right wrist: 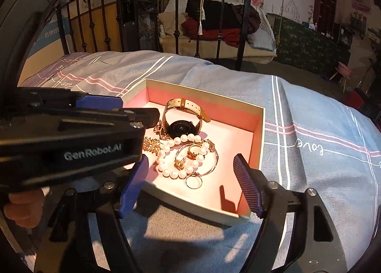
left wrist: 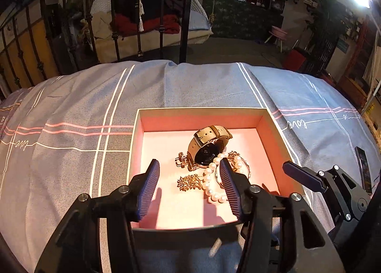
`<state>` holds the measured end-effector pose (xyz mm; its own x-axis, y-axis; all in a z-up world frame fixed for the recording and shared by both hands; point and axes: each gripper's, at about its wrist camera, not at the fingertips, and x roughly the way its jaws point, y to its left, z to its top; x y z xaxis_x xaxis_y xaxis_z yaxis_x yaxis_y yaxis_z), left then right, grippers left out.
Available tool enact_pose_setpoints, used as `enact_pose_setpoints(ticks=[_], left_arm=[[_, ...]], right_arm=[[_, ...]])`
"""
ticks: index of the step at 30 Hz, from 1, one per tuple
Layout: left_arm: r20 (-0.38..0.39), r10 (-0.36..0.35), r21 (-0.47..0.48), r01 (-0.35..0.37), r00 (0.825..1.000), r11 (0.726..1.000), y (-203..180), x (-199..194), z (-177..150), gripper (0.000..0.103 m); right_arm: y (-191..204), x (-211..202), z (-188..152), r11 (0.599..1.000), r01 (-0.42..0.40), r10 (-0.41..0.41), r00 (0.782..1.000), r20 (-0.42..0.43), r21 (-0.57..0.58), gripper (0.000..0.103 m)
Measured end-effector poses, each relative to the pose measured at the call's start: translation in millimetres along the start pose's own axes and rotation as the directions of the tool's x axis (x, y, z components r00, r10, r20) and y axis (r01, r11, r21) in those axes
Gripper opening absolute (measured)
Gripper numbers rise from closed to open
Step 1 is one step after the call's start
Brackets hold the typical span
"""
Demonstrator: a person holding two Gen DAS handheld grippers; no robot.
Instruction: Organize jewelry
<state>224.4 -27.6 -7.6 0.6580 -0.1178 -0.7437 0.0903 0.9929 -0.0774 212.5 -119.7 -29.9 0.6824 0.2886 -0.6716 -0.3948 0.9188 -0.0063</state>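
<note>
A shallow square cardboard box with a pink interior (left wrist: 271, 127) rests on a bed covered by a grey-blue sheet with white and pink stripes (left wrist: 71, 110). All jewelry lies inside the box, grouped right of centre on the pink floor. A wristwatch with a beige leather strap and black round case (left wrist: 206, 146) stands on edge, its case back facing the cameras and its closed strap loop rising toward the far wall of the box. A white pearl bracelet (right wrist: 177, 153) curves just in front of the watch, touching it; its loop is elongated from the far side toward the near side. A gold ornamental brooch (left wrist: 189, 182) lies left of the pearls, with its long axis running left to right. A thin silver ring (right wrist: 194, 181) lies flat at the near end of the group. The left tongs (left wrist: 188, 187) are apart over the near part of the box, holding nothing. The right tongs (right wrist: 190, 184) are likewise apart and hold nothing.
</note>
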Motion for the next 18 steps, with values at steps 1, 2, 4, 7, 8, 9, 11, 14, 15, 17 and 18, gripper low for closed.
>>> enact_pose_setpoints(ticks=[1,2,4,7,8,9,11,14,15,17,18], left_arm=[[0.029,-0.003,-0.003,0.003,1.000,1.000,1,-12,-5,0.068],[0.068,-0.017,-0.010,0.018,0.998,1.000,2,-25,-11,0.073],[0.168,-0.050,-0.016,0.053,0.985,0.998,3,-56,-27,0.091],[0.324,-0.025,-0.023,0.034,0.946,0.999,6,-98,-53,0.096],[0.365,-0.011,-0.022,0.021,0.931,1.000,6,-109,-61,0.096],[0.400,0.004,-0.023,0.005,0.917,1.000,6,-119,-69,0.096],[0.443,0.027,-0.023,-0.019,0.896,1.000,8,-132,-78,0.096],[0.471,0.049,-0.029,-0.041,0.881,0.999,9,-146,-88,0.096],[0.470,0.058,-0.032,-0.048,0.881,0.998,9,-148,-90,0.096],[0.471,0.064,-0.027,-0.058,0.880,0.998,9,-150,-93,0.096],[0.473,0.071,-0.026,-0.067,0.878,0.997,9,-151,-94,0.096]], right_arm=[[0,-9,-5,1.000,0.010,-0.010,1.000,0.019,0.003,0.076],[0,-20,-11,0.999,0.031,-0.032,0.998,0.050,0.007,0.085],[-1,-47,-25,0.994,0.105,-0.107,0.984,0.145,0.023,0.097],[-4,-87,-40,0.982,0.176,-0.188,0.941,0.282,0.069,0.097],[-4,-98,-45,0.977,0.198,-0.214,0.923,0.319,0.083,0.097],[-5,-107,-49,0.972,0.213,-0.233,0.907,0.351,0.095,0.097],[-6,-125,-56,0.968,0.217,-0.250,0.881,0.401,0.127,0.097],[-9,-143,-62,0.966,0.194,-0.252,0.857,0.449,0.173,0.097],[-9,-148,-64,0.964,0.191,-0.255,0.850,0.460,0.183,0.097],[-8,-155,-64,0.964,0.187,-0.255,0.843,0.473,0.187,0.097],[-7,-160,-64,0.965,0.186,-0.255,0.840,0.480,0.186,0.097]])
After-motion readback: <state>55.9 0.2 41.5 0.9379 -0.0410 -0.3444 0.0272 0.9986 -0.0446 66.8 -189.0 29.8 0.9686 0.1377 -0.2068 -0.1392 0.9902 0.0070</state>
